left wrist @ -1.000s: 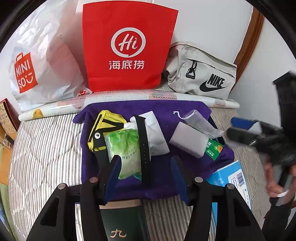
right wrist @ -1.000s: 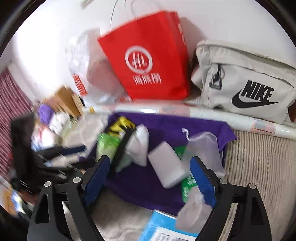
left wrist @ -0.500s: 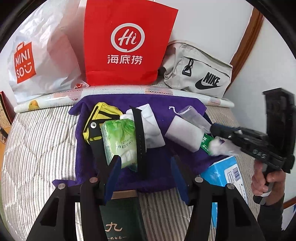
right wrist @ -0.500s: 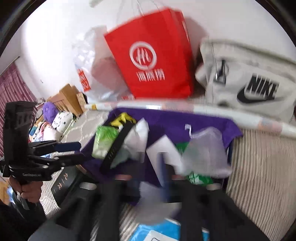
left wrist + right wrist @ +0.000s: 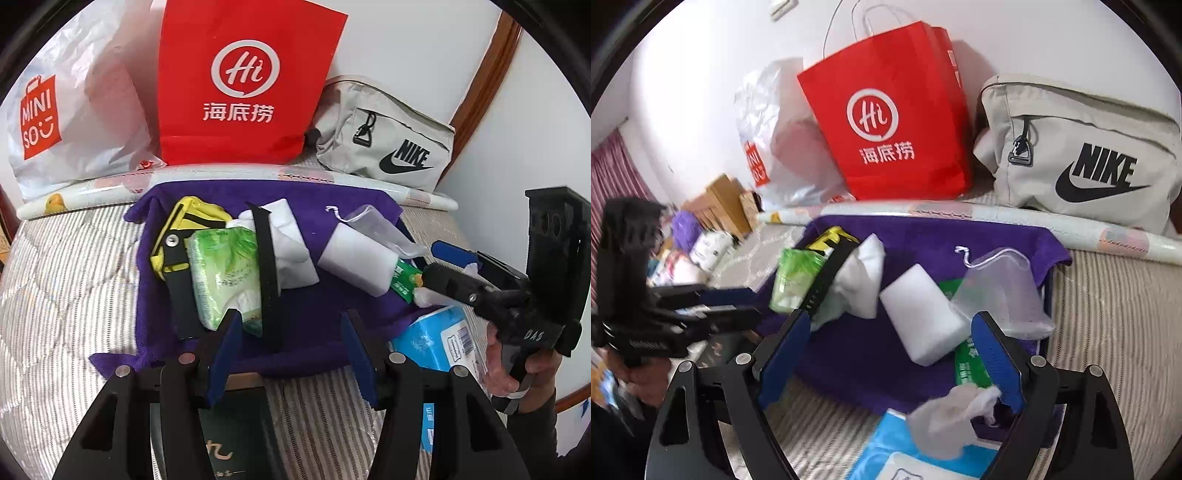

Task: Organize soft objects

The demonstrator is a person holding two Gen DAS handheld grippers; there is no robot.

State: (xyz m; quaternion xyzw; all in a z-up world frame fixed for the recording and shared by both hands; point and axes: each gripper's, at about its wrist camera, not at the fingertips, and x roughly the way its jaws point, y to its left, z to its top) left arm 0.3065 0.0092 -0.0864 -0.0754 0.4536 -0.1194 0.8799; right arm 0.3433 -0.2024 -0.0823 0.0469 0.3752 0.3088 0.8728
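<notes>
A purple towel (image 5: 314,343) (image 5: 860,358) lies on the striped bed and carries a green tissue pack (image 5: 225,273) (image 5: 796,277), a white sponge block (image 5: 356,258) (image 5: 921,314), a white cloth (image 5: 291,240) (image 5: 864,277), a black strap (image 5: 267,273), a yellow pouch (image 5: 192,218) and a clear mesh bag (image 5: 1001,291). My left gripper (image 5: 291,350) is open over the towel's near edge, empty. My right gripper (image 5: 890,358) is open by the sponge block; a crumpled white wad (image 5: 945,417) lies below it. In the left wrist view the right gripper (image 5: 439,266) sits at the towel's right edge.
A red paper bag (image 5: 240,85) (image 5: 886,118), a white Miniso bag (image 5: 70,110) and a beige Nike bag (image 5: 384,144) (image 5: 1082,158) stand against the wall behind a rolled sheet (image 5: 110,188). A blue tissue box (image 5: 439,339) and a dark green box (image 5: 229,439) lie near me.
The right gripper moved in to the towel's right edge, dropped lower and its view steadied. The left gripper stayed open and drew back slightly.
</notes>
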